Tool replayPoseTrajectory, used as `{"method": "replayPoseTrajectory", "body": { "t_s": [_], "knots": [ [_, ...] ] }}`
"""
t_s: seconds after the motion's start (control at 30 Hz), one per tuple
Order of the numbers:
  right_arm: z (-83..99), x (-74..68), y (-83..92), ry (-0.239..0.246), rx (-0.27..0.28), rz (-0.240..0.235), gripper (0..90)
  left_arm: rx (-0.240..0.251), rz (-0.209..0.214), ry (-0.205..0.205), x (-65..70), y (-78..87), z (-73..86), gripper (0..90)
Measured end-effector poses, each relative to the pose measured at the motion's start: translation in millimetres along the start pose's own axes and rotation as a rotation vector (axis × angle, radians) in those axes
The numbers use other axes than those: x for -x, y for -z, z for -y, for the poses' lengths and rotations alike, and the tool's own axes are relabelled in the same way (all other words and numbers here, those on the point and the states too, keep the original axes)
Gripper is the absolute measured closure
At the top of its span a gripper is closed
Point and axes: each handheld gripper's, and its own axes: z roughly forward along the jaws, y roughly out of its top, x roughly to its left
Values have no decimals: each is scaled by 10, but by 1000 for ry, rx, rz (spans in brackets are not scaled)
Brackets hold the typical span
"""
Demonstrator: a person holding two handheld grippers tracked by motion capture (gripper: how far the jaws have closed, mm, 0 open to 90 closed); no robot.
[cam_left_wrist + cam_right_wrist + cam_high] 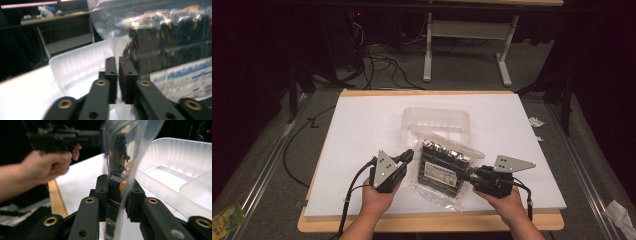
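A clear plastic bag [442,167] of dark green circuit modules with a white label hangs slightly lifted over the white board [362,130], held between both grippers. My left gripper [409,155] meets the bag's left edge. In the left gripper view its jaws [118,75] stand pressed together on thin film, with the bag [170,45] rising to the right. My right gripper [469,175] holds the right edge. In the right gripper view that gripper [117,192] is shut on the bag [122,157], which stands up between its jaws.
A clear plastic tray [434,117] lies on the board just behind the bag, close to the jaws [75,65] [175,170]. The other hand [47,165] holds its gripper at the upper left. Cables and a white desk frame [467,35] stand on the floor beyond the table.
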Motion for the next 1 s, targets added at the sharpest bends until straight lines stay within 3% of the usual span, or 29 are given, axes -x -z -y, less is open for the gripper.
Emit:
{"method": "replayPoseTrajectory", "body": {
  "t_s": [0.07, 0.17, 0.3, 0.33, 0.37, 0.53, 0.6, 0.7, 0.77, 0.8, 1.0],
  "knots": [
    [-2, 5, 13, -5, 4, 0, 766, -11, -16, 13, -39, -7, 29, 795],
    [-14, 19, 60, -18, 23, 14, 769, -59, -62, 76, -215, -67, 138, 712],
    [-46, 41, 157, -38, 56, 28, 769, -133, -124, 157, -459, -243, 274, 610],
    [-56, 49, 202, -36, 65, 43, 769, -146, -130, 204, -550, -370, 300, 578],
    [-56, 49, 202, -36, 65, 43, 769, -146, -130, 204, -550, -370, 300, 562],
    [-65, 80, 270, -32, 69, 69, 768, -233, -169, 233, -698, -766, 338, 560],
    [-68, 95, 305, -27, 76, 76, 769, -247, -165, 271, -743, -852, 375, 601],
    [-67, 133, 385, -36, 89, 102, 769, -252, -160, 291, -748, -920, 416, 715],
    [-63, 170, 440, -44, 97, 113, 769, -252, -162, 266, -702, -929, 418, 799],
    [-57, 206, 495, -52, 109, 128, 769, -256, -182, 257, -659, -921, 406, 831],
    [-58, 250, 568, -61, 129, 154, 769, -256, -199, 262, -538, -844, 399, 838]
  ]
}}
